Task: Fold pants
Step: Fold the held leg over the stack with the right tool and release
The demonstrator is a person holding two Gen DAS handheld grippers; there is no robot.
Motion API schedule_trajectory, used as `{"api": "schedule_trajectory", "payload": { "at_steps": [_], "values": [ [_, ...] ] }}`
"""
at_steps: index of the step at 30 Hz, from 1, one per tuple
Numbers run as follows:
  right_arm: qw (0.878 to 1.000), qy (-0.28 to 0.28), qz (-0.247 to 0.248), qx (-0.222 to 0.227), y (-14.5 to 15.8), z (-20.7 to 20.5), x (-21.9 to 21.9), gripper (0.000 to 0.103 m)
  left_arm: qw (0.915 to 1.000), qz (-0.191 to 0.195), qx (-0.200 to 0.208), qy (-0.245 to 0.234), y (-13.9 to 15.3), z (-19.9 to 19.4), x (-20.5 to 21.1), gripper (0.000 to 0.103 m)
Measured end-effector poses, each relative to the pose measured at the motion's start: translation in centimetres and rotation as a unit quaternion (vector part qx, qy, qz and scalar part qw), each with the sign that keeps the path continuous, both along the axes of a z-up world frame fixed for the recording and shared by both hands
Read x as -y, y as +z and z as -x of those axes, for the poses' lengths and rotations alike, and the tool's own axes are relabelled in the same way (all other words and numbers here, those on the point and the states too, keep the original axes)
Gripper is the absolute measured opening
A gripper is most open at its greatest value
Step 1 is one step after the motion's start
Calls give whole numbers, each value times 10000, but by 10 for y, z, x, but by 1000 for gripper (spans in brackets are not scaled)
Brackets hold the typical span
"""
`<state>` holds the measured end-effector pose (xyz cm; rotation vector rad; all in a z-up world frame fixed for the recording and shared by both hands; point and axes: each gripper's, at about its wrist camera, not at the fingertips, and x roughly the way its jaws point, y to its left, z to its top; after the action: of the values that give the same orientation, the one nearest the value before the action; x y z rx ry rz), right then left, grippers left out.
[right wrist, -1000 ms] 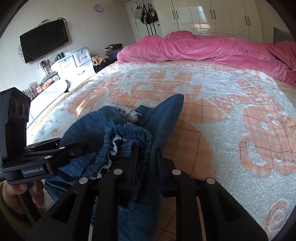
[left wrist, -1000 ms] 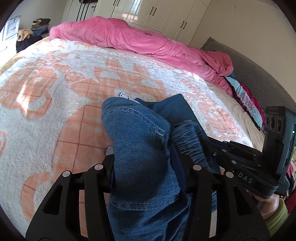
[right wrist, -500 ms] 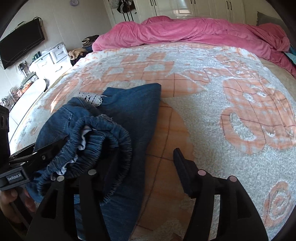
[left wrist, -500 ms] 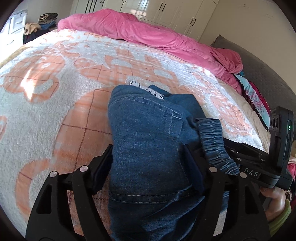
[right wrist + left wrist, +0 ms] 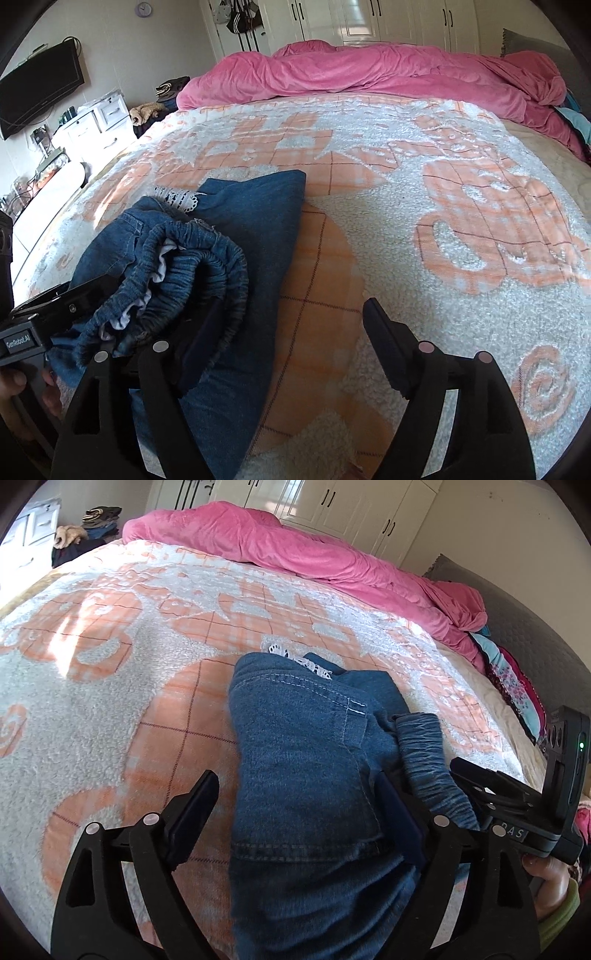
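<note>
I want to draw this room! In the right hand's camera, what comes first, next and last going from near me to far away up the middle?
right gripper → orange-and-white blanket → pink duvet → white wardrobe doors.

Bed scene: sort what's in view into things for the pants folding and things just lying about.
For the job:
- denim pants
- left claw, open
- right claw, open

Lying about:
- pink duvet
- patterned blanket
- clothes pile
- TV
- white drawers
</note>
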<state>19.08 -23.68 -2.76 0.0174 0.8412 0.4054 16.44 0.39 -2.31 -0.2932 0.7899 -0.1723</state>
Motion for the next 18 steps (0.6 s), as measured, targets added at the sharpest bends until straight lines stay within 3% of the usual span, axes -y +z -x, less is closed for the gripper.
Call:
{"api": "schedule_trajectory", "payload": {
  "at_steps": [3, 14, 16, 18],
  "values": [
    [10000, -20, -22, 66, 3, 10, 4, 83, 10000, -28, 70, 37, 7, 7, -1, 84],
    [9994, -117, -116, 302, 13, 48, 14, 83, 9994, -26, 294, 163, 24, 50, -8, 93],
    [9991, -121, -110, 394, 17, 58, 15, 95, 9993, -49, 340, 171, 27, 60, -8, 93],
    [9987, -123, -112, 481, 21, 66, 16, 95, 9991, -75, 367, 185, 28, 70, -8, 93]
  ]
}}
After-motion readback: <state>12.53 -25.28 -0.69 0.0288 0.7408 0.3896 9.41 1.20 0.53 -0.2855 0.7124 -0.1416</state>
